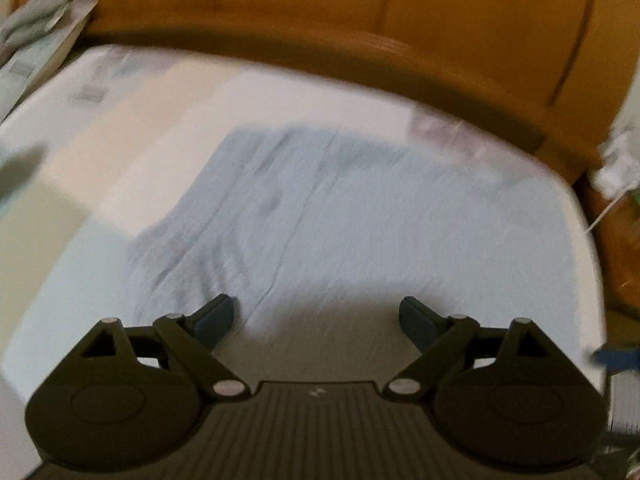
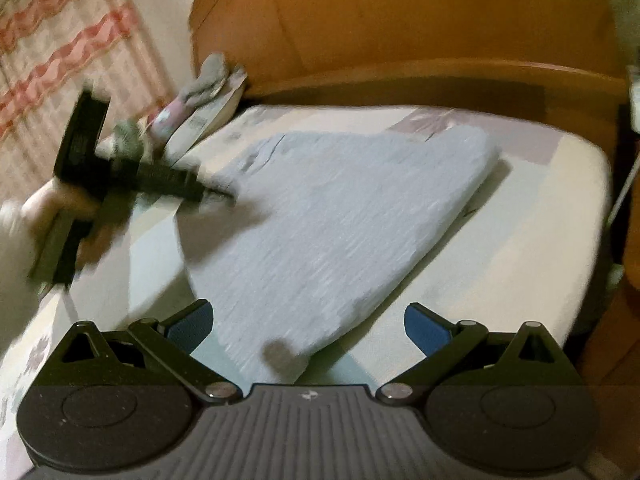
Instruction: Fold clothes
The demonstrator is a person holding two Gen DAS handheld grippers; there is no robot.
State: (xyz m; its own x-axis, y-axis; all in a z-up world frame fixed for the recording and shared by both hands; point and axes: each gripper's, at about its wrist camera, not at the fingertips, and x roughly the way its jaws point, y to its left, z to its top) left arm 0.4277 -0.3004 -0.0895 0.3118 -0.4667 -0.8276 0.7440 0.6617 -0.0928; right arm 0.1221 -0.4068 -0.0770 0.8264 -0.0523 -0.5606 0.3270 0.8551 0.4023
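The folded cloth (image 2: pixel 336 220) lies flat on the bed (image 2: pixel 540 208), so neither tool needs a grip: the left gripper (image 1: pixel 316 320) and the right gripper (image 2: pixel 308 324) both hover over it, jaws apart and empty.

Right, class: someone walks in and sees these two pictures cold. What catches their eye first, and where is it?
First, the pale blue folded cloth, lying flat in the middle of the white patterned bed sheet. Behind the bed rises the orange-brown padded headboard. At the left of the right wrist view, a hand holds the blurred left tool at the cloth's edge, while the right tool stands open at its near corner.
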